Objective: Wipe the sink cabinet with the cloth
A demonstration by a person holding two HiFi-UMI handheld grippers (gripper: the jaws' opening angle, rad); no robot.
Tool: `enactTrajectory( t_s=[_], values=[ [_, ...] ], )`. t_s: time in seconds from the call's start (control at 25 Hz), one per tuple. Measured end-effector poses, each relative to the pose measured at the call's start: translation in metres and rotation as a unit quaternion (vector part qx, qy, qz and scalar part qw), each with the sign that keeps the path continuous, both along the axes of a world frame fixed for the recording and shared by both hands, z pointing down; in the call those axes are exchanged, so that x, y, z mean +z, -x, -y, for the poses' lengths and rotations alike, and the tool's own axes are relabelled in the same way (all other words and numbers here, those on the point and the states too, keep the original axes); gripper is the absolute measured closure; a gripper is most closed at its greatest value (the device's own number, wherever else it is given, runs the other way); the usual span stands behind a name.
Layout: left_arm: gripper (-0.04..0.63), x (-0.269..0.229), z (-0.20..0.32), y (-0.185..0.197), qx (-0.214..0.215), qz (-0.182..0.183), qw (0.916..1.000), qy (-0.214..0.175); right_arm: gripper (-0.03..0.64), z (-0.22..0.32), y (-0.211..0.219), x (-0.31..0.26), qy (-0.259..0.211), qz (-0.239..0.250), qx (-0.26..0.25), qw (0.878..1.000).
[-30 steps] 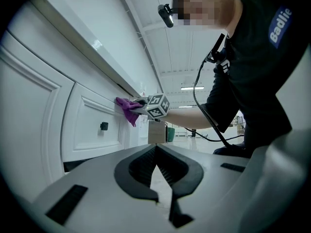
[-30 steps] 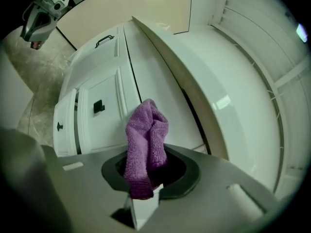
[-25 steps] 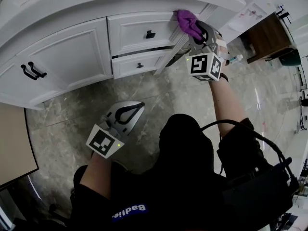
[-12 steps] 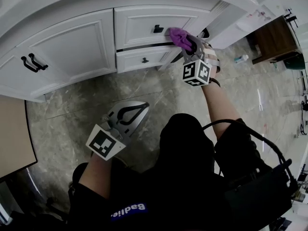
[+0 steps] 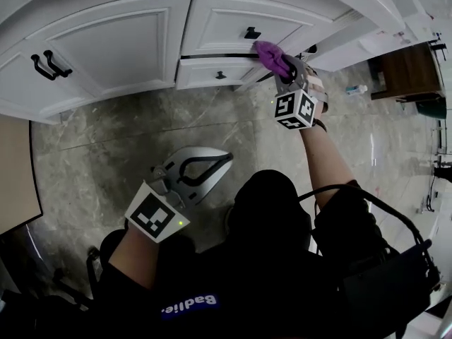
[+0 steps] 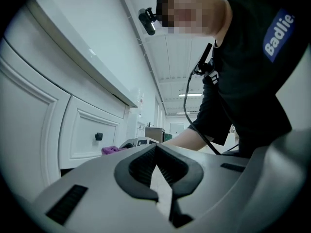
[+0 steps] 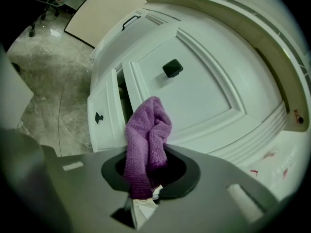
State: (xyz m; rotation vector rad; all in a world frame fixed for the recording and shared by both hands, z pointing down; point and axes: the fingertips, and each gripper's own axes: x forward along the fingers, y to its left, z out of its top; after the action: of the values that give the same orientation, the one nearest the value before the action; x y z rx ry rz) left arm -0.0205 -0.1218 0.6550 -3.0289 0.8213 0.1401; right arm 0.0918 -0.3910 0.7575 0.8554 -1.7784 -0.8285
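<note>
My right hand-held gripper [image 5: 284, 68] is closed on the purple cloth [image 7: 146, 135] and holds it at the lower edge of the upper drawer [image 5: 226, 20] of the white sink cabinet [image 5: 120, 41]. My left hand-held gripper [image 6: 155, 152] has its jaws together with nothing between them. It hangs low over the floor [image 5: 99, 147], well apart from the cabinet.
</note>
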Motion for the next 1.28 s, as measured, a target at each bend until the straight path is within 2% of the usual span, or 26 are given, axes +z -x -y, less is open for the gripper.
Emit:
enactTrajectory(
  t_s=[0.08,0.2,0.32,0.44,0.52,0.6,0.72,0.84,0.92,1.08,1.12,1.2,1.28],
  values=[
    [0.6,-0.006,0.0,-0.001,-0.005,-0.013,0.9999,0.006,0.548,-0.014,0.005,-0.006,0.015,-0.002,-0.01,1.0],
    [0.6,-0.007,0.002,0.0,-0.015,-0.04,0.9984,0.036,0.548,-0.04,0.015,-0.012,0.044,0.003,-0.024,0.999],
    [0.6,-0.004,0.004,0.003,-0.039,-0.061,0.996,0.053,0.548,-0.064,0.029,-0.016,0.074,0.021,-0.032,0.996],
    [0.6,-0.005,-0.003,-0.001,-0.081,-0.098,0.9852,0.114,0.548,-0.103,0.033,-0.019,0.131,0.034,-0.031,0.99],
    [0.6,-0.027,-0.012,-0.008,-0.102,-0.116,0.9787,0.136,0.548,-0.133,0.03,-0.027,0.167,0.032,-0.035,0.985],
    [0.6,-0.054,-0.021,-0.021,-0.102,-0.109,0.9792,0.137,0.548,-0.159,0.025,-0.04,0.196,0.029,-0.041,0.979],
    [0.6,-0.087,-0.041,-0.03,-0.095,-0.078,0.98,0.156,0.548,-0.199,0.017,-0.064,0.25,0.038,-0.036,0.967],
    [0.6,-0.125,-0.062,-0.025,-0.096,-0.051,0.9786,0.175,0.548,-0.237,0.019,-0.105,0.299,0.071,-0.021,0.951],
    [0.6,-0.157,-0.076,-0.021,-0.089,-0.022,0.9805,0.174,0.548,-0.258,0.023,-0.142,0.324,0.099,-0.02,0.941],
    [0.6,-0.237,-0.11,-0.015,-0.071,0.02,0.984,0.162,0.547,-0.311,0.041,-0.226,0.377,0.146,-0.065,0.912],
    [0.6,-0.257,-0.116,-0.012,-0.081,0.013,0.9809,0.176,0.547,-0.324,0.046,-0.247,0.389,0.157,-0.081,0.904],
    [0.6,-0.292,-0.125,-0.007,-0.112,-0.007,0.9695,0.218,0.547,-0.347,0.054,-0.287,0.403,0.174,-0.107,0.892],
    [0.6,-0.33,-0.132,-0.01,-0.132,-0.003,0.966,0.222,0.547,-0.367,0.053,-0.325,0.409,0.188,-0.123,0.884]
  ],
)
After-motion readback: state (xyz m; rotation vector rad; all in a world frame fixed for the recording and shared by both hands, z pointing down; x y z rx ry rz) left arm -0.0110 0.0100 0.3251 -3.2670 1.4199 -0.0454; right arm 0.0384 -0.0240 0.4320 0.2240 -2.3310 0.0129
